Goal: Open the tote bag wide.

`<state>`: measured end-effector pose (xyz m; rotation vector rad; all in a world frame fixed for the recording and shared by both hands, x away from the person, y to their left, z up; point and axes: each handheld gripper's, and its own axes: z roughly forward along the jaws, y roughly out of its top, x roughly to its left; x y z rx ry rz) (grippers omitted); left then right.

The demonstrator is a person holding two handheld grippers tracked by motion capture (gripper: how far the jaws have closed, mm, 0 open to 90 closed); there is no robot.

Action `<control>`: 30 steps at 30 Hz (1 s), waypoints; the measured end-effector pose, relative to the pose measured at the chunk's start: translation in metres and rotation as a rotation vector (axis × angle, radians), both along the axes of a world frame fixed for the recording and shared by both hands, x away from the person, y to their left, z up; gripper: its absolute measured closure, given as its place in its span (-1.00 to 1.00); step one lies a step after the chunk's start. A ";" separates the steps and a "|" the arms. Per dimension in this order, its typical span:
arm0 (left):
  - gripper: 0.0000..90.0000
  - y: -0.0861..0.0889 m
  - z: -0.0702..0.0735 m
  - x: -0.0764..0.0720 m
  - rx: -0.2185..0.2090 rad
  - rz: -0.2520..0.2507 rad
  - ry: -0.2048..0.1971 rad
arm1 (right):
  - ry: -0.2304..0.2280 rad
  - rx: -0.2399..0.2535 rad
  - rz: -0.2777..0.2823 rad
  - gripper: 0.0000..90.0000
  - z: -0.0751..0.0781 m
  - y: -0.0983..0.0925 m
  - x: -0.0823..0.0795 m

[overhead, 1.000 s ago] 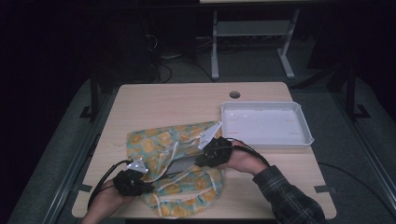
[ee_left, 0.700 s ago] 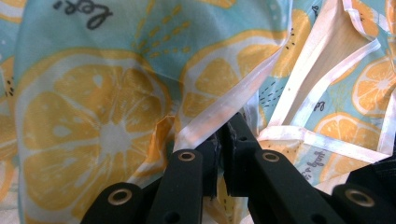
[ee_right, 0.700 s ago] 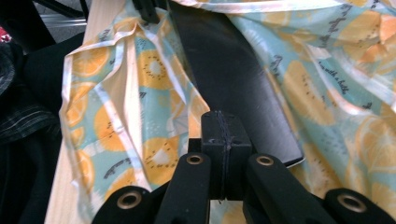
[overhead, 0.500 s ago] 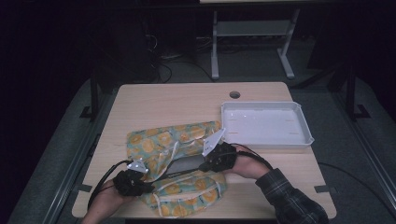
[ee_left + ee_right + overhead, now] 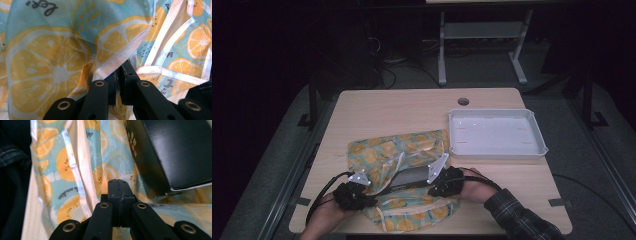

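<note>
A cloth bag (image 5: 397, 147) printed with orange slices lies on the wooden table (image 5: 387, 110). A flat black box (image 5: 409, 177) shows in its opening between my two grippers. My left gripper (image 5: 372, 184) is at the bag's near left, shut on the bag's white hem (image 5: 120, 62). My right gripper (image 5: 433, 190) is at the box's right end, low over the cloth. In the right gripper view its jaws (image 5: 118, 187) are pressed together with no cloth seen between them, and the black box (image 5: 175, 150) lies beyond at the upper right.
A white empty tray (image 5: 497, 155) sits at the right, just beyond the bag. A round cable hole (image 5: 463, 101) is in the table's far side. Bare table lies behind the bag. A plaid sleeve (image 5: 522, 220) comes in at the bottom right.
My right gripper has come down toward the table and the bag's right flap now lies flatter. More of the black box shows. The left gripper has kept still.
</note>
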<state>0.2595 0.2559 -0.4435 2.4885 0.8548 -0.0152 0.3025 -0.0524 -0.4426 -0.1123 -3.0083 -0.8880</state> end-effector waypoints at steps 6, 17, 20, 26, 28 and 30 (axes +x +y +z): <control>0.85 0.000 0.000 0.000 -0.006 0.002 0.004 | 0.000 -0.030 0.009 0.98 -0.009 0.005 -0.002; 0.46 0.003 0.020 -0.011 -0.046 0.002 -0.016 | 0.002 -0.034 0.009 0.98 -0.008 0.006 -0.002; 0.39 0.006 0.036 -0.017 -0.085 0.011 -0.045 | -0.001 -0.036 0.008 0.98 -0.008 0.006 -0.002; 0.31 0.013 0.070 -0.025 -0.112 0.013 -0.107 | 0.001 -0.036 0.010 0.98 -0.008 0.006 -0.002; 0.27 0.013 0.077 -0.023 -0.121 0.026 -0.131 | 0.003 -0.035 0.009 0.98 -0.008 0.006 -0.002; 0.22 0.011 0.082 -0.018 -0.121 0.037 -0.154 | 0.001 -0.036 0.008 0.98 -0.008 0.006 -0.002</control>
